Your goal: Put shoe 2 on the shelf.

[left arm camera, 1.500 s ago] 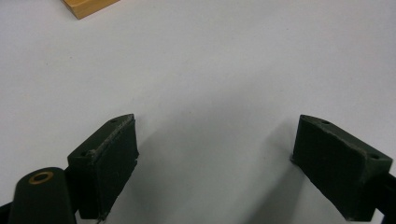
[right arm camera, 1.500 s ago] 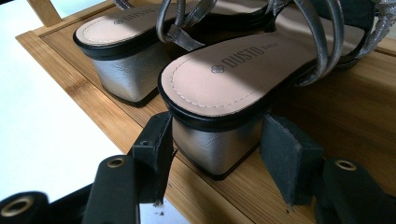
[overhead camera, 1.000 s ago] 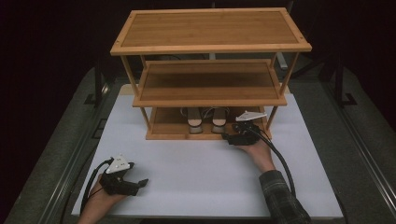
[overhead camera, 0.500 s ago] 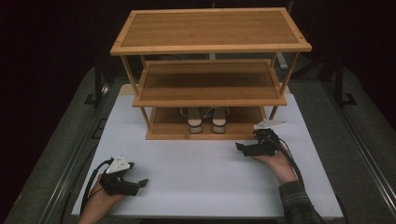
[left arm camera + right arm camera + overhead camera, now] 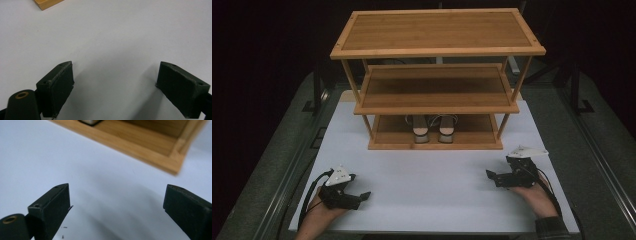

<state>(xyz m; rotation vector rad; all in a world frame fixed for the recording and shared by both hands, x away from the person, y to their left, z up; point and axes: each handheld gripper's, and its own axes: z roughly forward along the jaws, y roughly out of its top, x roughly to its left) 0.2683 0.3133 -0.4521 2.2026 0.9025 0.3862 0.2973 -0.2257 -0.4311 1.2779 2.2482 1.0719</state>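
Plainly, my right gripper [image 5: 493, 176] sat low over the white table [image 5: 432, 175], its jaws having just been opening, now spread wide with nothing between them; in the right gripper view one pad [image 5: 53, 205] hung above bare surface, the rack's corner ahead. My left gripper [image 5: 362, 196] rested near the table's front left edge, jaws wide apart too, gripping nothing. The pair of sandals [image 5: 431, 129] stood side by side on the bottom shelf of the wooden rack [image 5: 437, 50], well apart from both grippers.
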